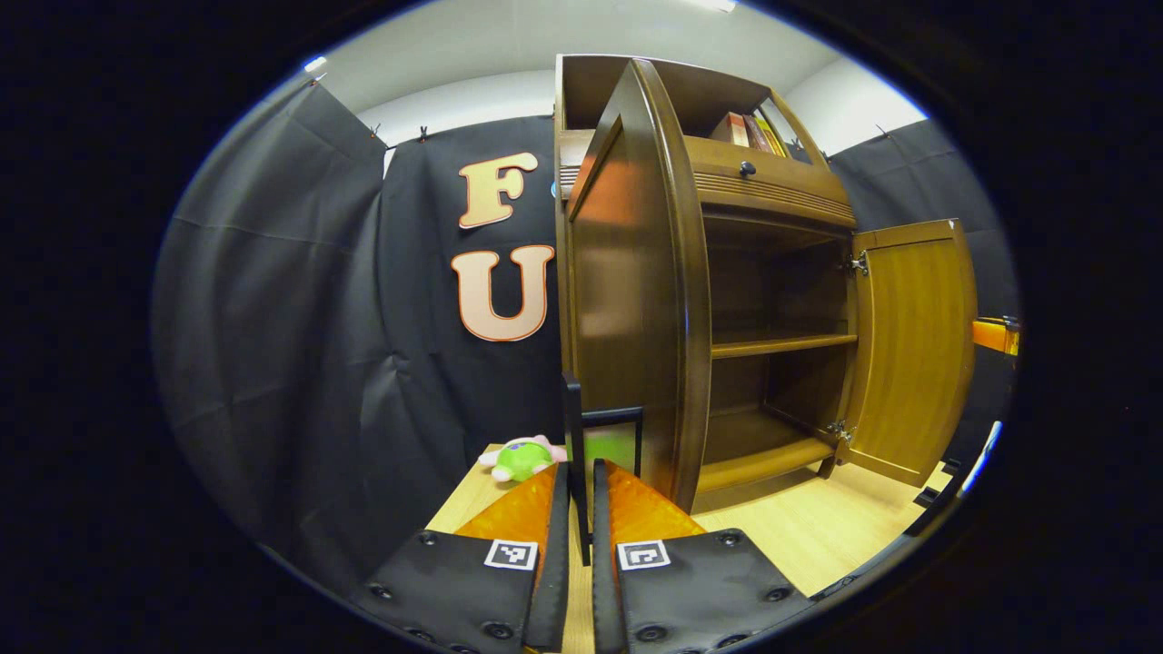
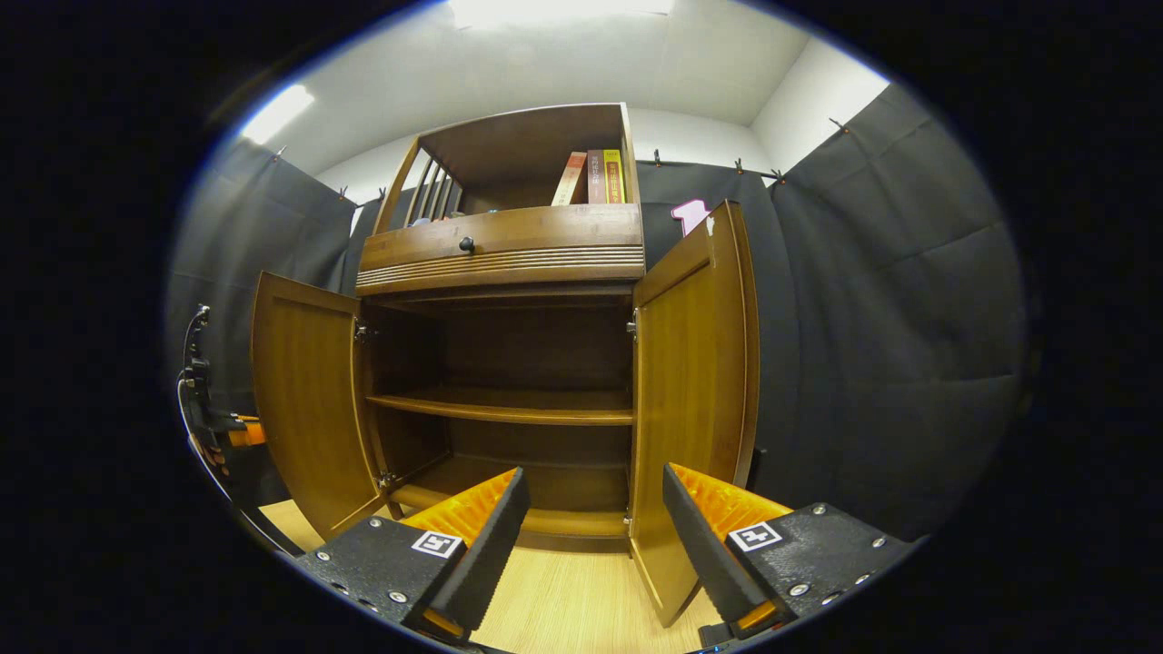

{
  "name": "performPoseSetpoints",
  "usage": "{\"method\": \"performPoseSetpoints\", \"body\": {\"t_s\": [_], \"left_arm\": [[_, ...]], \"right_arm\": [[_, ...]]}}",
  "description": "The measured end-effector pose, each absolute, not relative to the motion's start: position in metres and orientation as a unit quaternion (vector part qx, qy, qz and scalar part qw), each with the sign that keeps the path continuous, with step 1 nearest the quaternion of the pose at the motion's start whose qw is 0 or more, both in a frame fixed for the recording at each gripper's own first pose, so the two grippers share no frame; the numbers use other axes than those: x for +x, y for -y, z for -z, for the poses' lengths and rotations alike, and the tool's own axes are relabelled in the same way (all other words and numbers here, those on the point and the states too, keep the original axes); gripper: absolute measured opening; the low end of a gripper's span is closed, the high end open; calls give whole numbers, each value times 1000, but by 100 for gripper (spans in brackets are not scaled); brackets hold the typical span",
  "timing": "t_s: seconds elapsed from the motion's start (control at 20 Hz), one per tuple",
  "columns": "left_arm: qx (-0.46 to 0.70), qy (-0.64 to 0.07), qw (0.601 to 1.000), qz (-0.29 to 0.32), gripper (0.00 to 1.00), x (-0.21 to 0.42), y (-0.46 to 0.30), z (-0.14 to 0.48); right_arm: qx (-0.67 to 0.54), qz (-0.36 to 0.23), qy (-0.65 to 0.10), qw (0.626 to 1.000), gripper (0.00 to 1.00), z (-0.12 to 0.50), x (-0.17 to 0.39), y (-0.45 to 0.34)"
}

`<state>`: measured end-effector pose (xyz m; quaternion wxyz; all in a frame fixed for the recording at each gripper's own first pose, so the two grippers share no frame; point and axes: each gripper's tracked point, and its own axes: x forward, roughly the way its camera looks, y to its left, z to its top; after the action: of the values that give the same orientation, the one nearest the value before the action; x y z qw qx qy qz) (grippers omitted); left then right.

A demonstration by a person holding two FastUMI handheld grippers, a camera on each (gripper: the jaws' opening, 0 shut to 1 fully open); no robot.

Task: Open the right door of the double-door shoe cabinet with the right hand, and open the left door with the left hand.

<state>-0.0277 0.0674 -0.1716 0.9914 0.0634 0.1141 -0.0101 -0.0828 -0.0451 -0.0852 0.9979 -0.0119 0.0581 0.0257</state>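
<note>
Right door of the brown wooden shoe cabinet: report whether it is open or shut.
Open. In the right gripper view the right door stands swung out from the brown wooden shoe cabinet, baring its inner shelf.

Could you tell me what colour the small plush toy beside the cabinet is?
The plush toy is bright green with pale pink parts, best seen in the left gripper view.

Both views face the shoe cabinet (image 1: pixel 772 300) (image 2: pixel 509 363) closely from low, opposite sides.
</note>
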Motion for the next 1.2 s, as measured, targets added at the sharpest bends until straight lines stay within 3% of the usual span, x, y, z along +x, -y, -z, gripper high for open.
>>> {"method": "performPoseSetpoints", "body": {"t_s": [0.15,0.25,0.4,0.7,0.75,0.8,0.85,0.9,1.05,1.1,1.2], "left_arm": [[62,-112,992,11,13,-31,-72,170],[68,-110,992,7,17,-32,-78,168],[65,-105,992,6,9,-33,-85,166],[61,-96,993,-17,9,-41,-118,156],[59,-95,993,-24,15,-44,-125,155],[57,-95,993,-31,9,-44,-133,155],[53,-96,993,-34,9,-46,-139,155],[42,-99,994,-29,15,-48,-139,157],[37,-112,993,-30,16,-53,-142,165],[37,-112,993,-30,9,-54,-140,164],[38,-109,993,-28,9,-58,-137,157]], "right_arm": [[-11,-29,-62,998,91,88,-82,41],[-12,-30,-63,997,91,90,-82,40],[-13,-32,-61,998,91,88,-80,36],[-13,-43,-65,997,91,93,-76,21],[-13,-45,-65,997,91,92,-75,18],[-13,-46,-65,997,91,91,-73,15],[-13,-49,-64,997,91,91,-73,13],[-13,-51,-64,997,91,91,-73,9],[-14,-55,-65,996,91,93,-71,2],[-14,-56,-66,996,91,94,-71,2],[-16,-55,-70,996,91,96,-69,1]]}}
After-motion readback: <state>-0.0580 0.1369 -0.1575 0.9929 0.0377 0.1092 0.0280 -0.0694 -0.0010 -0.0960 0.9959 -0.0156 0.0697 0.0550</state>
